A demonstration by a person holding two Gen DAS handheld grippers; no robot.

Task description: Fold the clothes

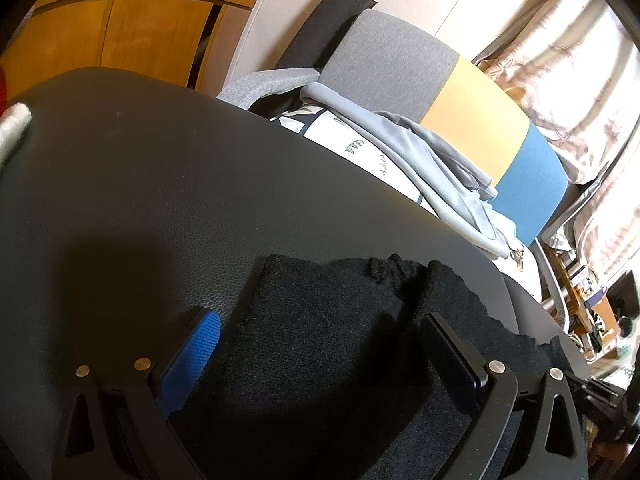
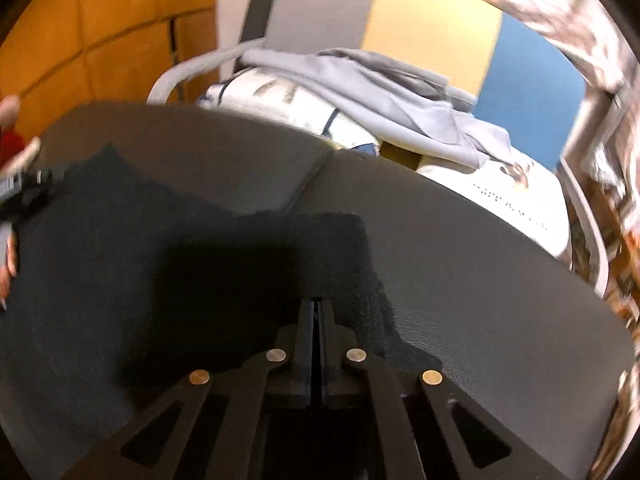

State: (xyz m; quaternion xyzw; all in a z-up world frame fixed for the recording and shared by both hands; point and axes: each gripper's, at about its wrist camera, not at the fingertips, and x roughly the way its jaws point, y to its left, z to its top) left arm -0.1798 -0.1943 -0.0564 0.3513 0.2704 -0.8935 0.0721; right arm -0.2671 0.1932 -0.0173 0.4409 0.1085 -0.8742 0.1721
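Observation:
A black knitted garment (image 1: 332, 292) lies flat on the dark leather-look table (image 1: 140, 168), with one corner near the table's right edge. My left gripper (image 1: 320, 316) is open wide. Its blue-padded finger (image 1: 200, 344) rests on the table left of the cloth, and the other finger sits on the cloth. In the right wrist view the same black garment (image 2: 120, 248) spreads to the left. My right gripper (image 2: 318, 304) is shut, its tips down at the cloth's right part. Whether a fold is pinched is hidden.
Behind the table stands a chair (image 1: 476, 120) with a grey, yellow and blue back. It holds a pale grey garment (image 1: 420, 148) and a white printed one (image 1: 340, 136). A wooden cabinet (image 1: 100, 28) is at the back left and curtains (image 1: 580, 60) at the right. A person's hand (image 2: 8, 256) shows at the left edge.

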